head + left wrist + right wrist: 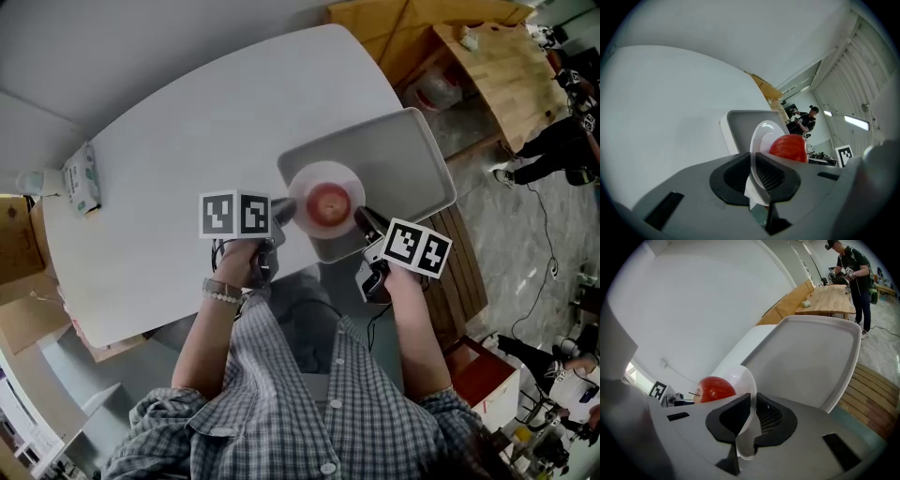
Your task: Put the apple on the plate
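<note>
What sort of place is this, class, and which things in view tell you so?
Probably a lab or workshop, not a home: a wooden workbench beyond the white table, another person standing busy at that bench, and strip lights overhead.

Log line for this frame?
apple: on plate | left gripper: shut on plate | right gripper: shut on plate | plate: over tray

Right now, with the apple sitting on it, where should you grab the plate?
Probably by its thin rim, from opposite sides, as the left gripper and right gripper do. The plate is shallow, so only its edge fits between fingers, and the apple fills the middle.
</note>
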`<state>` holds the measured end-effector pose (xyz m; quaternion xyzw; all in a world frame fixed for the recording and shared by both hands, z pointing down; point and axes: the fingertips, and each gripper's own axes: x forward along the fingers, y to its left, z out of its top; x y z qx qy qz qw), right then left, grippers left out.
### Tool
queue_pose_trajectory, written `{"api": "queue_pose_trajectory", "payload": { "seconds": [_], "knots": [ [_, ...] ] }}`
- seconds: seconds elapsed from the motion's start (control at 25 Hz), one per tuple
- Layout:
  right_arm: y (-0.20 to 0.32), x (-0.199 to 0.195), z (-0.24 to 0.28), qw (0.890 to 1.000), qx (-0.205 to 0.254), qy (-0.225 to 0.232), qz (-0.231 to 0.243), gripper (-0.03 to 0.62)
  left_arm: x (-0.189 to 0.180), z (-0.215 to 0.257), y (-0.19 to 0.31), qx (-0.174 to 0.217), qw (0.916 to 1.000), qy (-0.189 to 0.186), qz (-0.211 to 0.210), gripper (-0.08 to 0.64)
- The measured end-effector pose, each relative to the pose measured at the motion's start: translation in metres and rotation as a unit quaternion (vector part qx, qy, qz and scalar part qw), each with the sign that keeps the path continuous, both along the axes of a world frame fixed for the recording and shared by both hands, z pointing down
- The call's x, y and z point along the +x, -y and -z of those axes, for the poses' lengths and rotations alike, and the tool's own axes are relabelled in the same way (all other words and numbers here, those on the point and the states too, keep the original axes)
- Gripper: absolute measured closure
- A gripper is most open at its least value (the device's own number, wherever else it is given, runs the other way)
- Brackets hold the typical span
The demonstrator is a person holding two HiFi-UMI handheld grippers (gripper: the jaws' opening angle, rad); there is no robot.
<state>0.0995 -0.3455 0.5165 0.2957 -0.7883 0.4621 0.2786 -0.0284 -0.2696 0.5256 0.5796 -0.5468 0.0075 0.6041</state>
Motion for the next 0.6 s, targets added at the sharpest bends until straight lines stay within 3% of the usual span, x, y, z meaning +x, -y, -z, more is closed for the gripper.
{"api": "queue_pose_trajectory", "payload": {
  "seconds": [0.6],
  "knots": [
    [0.053, 0.040, -0.031, 0.999, -0.004, -0.041, 0.019, 0.543, 0.044, -0.032, 0.049, -0.044, 0.9983, 0.018, -0.036, 0.518]
  ]
}}
